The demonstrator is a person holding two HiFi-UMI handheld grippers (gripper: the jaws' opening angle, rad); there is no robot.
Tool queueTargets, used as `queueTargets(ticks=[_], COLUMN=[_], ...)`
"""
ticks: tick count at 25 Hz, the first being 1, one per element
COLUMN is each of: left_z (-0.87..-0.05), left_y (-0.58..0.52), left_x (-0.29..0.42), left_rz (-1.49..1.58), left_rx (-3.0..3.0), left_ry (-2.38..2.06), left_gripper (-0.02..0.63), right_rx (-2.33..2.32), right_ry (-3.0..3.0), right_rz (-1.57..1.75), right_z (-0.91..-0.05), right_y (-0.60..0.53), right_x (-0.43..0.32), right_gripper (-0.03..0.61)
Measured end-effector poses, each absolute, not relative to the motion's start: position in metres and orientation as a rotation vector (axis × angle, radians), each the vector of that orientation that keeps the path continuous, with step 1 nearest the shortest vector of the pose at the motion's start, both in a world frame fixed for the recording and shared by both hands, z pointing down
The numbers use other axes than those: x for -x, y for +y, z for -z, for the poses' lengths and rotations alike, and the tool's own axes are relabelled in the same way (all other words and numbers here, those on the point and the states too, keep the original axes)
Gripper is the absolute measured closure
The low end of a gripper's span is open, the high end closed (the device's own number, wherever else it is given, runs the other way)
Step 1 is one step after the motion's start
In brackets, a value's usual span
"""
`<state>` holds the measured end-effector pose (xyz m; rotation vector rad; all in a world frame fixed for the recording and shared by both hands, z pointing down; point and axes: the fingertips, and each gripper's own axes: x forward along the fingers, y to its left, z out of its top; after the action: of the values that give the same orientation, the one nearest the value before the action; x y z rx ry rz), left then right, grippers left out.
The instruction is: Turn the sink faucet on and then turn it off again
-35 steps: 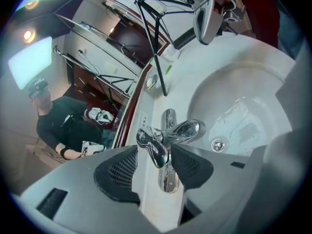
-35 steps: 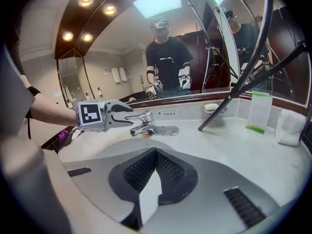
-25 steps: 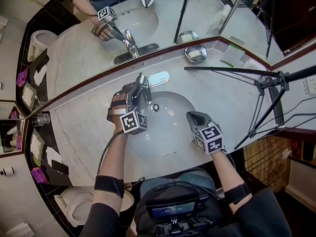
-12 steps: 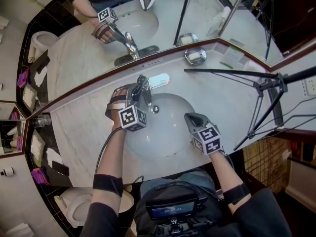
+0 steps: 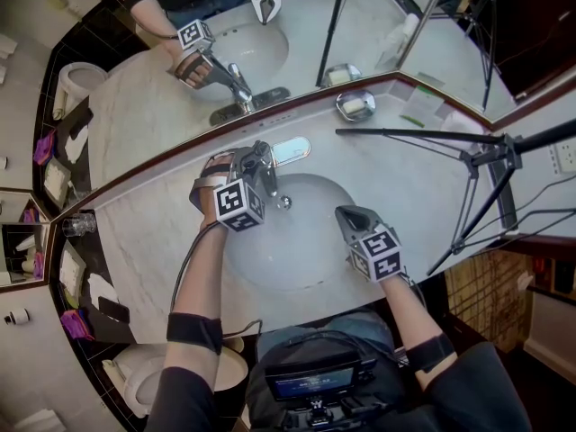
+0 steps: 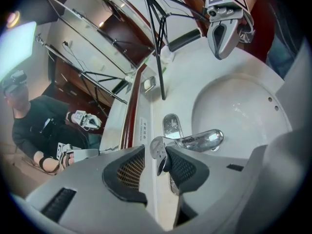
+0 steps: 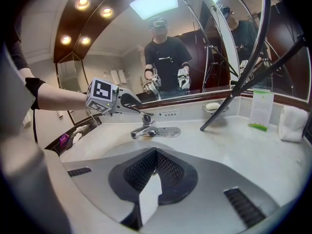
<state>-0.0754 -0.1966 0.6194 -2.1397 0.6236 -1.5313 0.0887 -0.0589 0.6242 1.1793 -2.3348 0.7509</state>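
Observation:
The chrome faucet (image 5: 267,171) stands at the back of the white basin (image 5: 310,259). My left gripper (image 5: 249,164) reaches to its lever handle (image 6: 158,149). In the left gripper view the handle sits between the jaws, against the right pad (image 6: 184,167), with a gap to the left pad (image 6: 127,172). The spout (image 6: 204,140) points over the bowl, and no water stream shows. My right gripper (image 5: 343,212) hangs shut and empty over the basin's front right. Its pads meet in the right gripper view (image 7: 155,165), which also shows the faucet (image 7: 144,128).
A mirror (image 5: 297,25) runs behind the marble counter (image 5: 153,232). Black tripod legs (image 5: 423,133) cross the counter on the right. A soap dish (image 5: 356,104) sits at the back, a glass (image 5: 76,223) at far left. A folded white towel (image 7: 294,123) and a card (image 7: 261,110) stand right.
My left gripper has tipped and shifted a little toward the wall at the faucet handle. The right gripper has stayed where it was.

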Motion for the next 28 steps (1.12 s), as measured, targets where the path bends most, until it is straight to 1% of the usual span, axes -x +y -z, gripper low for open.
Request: queueTargets(ticks=[12, 18, 23, 26, 28], left_z=[-0.623, -0.621, -0.613, -0.596, -0.583], left_y=[-0.196, -0.186, -0.17, -0.163, -0.155], left_x=[0.077, 0.077, 0.077, 0.078, 0.078], left_rz=[1.566, 1.576, 1.58, 1.553, 1.533], left_rx=[2.193, 2.157, 2.142, 2.129, 2.119], left_ry=[0.626, 0.629, 0.641, 0.68, 0.708], left_gripper=[0.483, 0.543, 0.543, 0.56, 0.611], right_rx=[-1.196, -1.189, -1.179, -1.169, -1.158], right_ry=[-2.343, -2.354, -2.369, -2.383, -2.392], right_rz=[-0.749, -0.731, -0.702, -0.682, -0.669], right_z=[-0.618, -0.612, -0.601, -0.594, -0.591], right_y=[-0.056, -0.053, -0.054, -0.058, -0.06], right_x=[-0.091, -0.09, -0.092, -0.094, -0.093], right_gripper=[0.56, 0.56, 0.56, 0.56, 0.56])
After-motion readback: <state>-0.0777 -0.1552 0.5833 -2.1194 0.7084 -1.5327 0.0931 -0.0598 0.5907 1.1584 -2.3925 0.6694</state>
